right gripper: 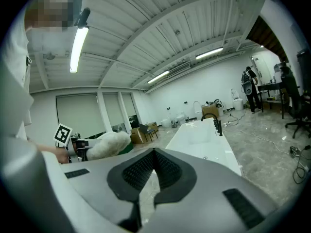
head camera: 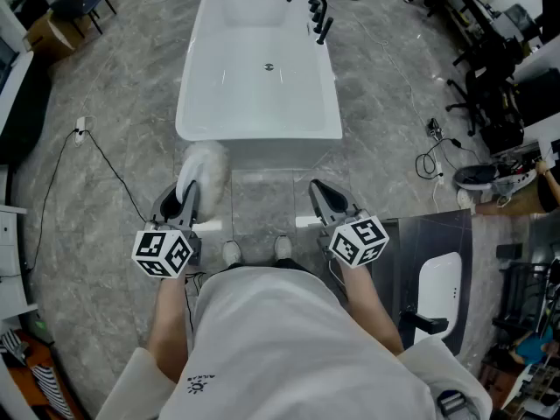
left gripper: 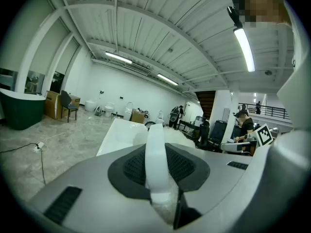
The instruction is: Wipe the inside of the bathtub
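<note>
The white bathtub stands on the floor ahead of me, with a black faucet on its right rim. My left gripper is shut on the white handle of a fluffy white duster, whose head hangs just short of the tub's near end. In the left gripper view the handle runs up between the jaws and the tub lies beyond. My right gripper is shut on nothing, level with the left one. The right gripper view shows its jaws closed together, the duster at left and the tub ahead.
A black cable snakes over the grey marble floor at left. Office chairs and cables crowd the right side. A mirror panel lies on the floor beside my right arm. My shoes stand near the tub's end.
</note>
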Demonstrator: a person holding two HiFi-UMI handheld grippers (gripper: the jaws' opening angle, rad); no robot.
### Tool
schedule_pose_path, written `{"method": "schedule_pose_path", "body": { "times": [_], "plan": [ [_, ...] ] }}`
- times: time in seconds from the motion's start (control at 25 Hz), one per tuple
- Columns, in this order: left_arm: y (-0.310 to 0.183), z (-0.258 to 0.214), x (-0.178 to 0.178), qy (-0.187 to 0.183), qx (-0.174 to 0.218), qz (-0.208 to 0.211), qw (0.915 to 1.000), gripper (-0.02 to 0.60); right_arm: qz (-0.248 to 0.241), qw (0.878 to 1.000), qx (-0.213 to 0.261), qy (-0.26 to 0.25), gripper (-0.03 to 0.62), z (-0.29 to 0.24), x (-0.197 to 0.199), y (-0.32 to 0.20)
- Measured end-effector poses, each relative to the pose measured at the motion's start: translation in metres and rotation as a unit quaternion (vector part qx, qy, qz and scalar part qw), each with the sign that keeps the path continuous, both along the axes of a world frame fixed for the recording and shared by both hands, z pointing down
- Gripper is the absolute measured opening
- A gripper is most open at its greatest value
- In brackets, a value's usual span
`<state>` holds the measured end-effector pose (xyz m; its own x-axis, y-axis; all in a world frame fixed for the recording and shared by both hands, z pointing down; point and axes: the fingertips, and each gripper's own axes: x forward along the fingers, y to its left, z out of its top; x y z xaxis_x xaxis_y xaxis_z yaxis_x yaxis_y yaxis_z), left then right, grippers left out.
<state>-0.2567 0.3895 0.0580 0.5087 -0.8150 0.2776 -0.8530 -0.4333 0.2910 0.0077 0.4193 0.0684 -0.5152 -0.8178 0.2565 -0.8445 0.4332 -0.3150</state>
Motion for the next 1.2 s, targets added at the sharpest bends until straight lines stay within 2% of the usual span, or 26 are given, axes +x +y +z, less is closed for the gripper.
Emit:
{"method": "schedule_pose_path", "body": {
  "times": [0.8, 1.2],
  "plan": [
    [-0.006, -0.004, 0.018, -0.010, 0.007, -0.007, 0.9999, 0.098, -0.023, 1.000, 0.006, -0.009, 0.019, -0.003, 0.006, -0.017],
    [-0.026, -0.009, 0.051, -0.012, 0.027, -0.021, 0.9993, 0.098, -0.036, 0.999, 0.010, -0.002, 0.018, -0.004, 0.020, -0.045]
  ]
}}
